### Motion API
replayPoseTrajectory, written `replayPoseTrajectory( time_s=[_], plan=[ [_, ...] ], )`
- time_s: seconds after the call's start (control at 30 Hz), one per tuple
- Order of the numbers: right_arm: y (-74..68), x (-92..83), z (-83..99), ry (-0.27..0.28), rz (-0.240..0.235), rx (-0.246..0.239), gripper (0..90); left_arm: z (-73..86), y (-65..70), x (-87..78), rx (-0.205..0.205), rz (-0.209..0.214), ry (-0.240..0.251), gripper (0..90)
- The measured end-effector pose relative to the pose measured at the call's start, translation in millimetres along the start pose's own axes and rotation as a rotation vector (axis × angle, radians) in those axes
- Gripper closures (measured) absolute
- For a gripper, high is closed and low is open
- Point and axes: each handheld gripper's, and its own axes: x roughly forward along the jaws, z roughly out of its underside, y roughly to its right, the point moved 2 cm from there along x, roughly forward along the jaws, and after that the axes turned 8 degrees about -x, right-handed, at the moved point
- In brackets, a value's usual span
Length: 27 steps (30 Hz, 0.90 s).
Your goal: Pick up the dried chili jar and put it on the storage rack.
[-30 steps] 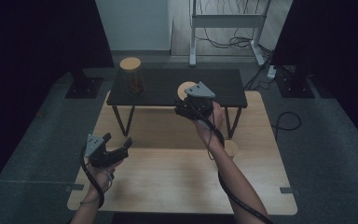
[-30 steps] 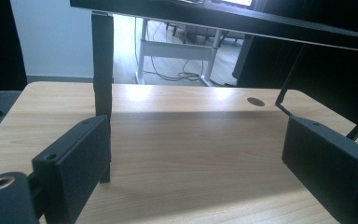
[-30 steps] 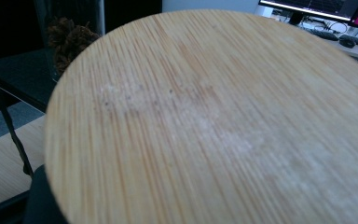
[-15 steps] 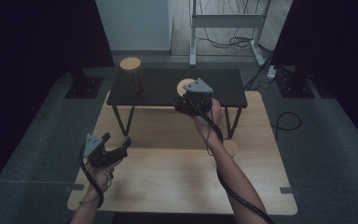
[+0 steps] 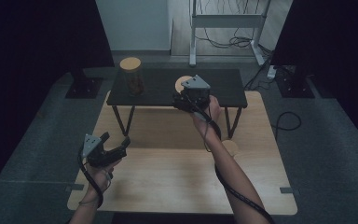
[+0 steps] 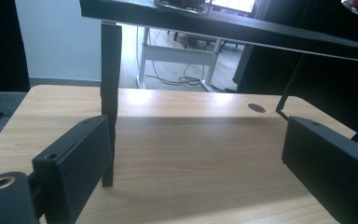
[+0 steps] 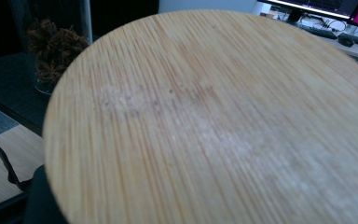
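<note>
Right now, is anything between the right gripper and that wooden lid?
Nothing visible. The right gripper is already at the lid and seems shut on its edge, above the black shelf. The jar stands apart, further left on the shelf.

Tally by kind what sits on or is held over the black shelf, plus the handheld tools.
Glass jars: 1, jar
Round bamboo lids: 2, jar lid, held lid
Tools: 2, left tool, right tool
Total: 5

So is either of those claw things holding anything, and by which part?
The right gripper is shut on the round wooden lid, apparently at its edge; the exact spot is hidden. The left gripper is open, holding nothing.
</note>
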Motion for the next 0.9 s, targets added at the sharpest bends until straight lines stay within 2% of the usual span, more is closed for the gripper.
replayPoseTrajectory(
  time_s=[0.9],
  plan=[
    [2.2, 26.4, -6.4, -0.019, 0.026, -0.007, 25.3, 0.4, 0.2, 0.5, -0.004, 0.007, -0.007, 7.6]
  ],
)
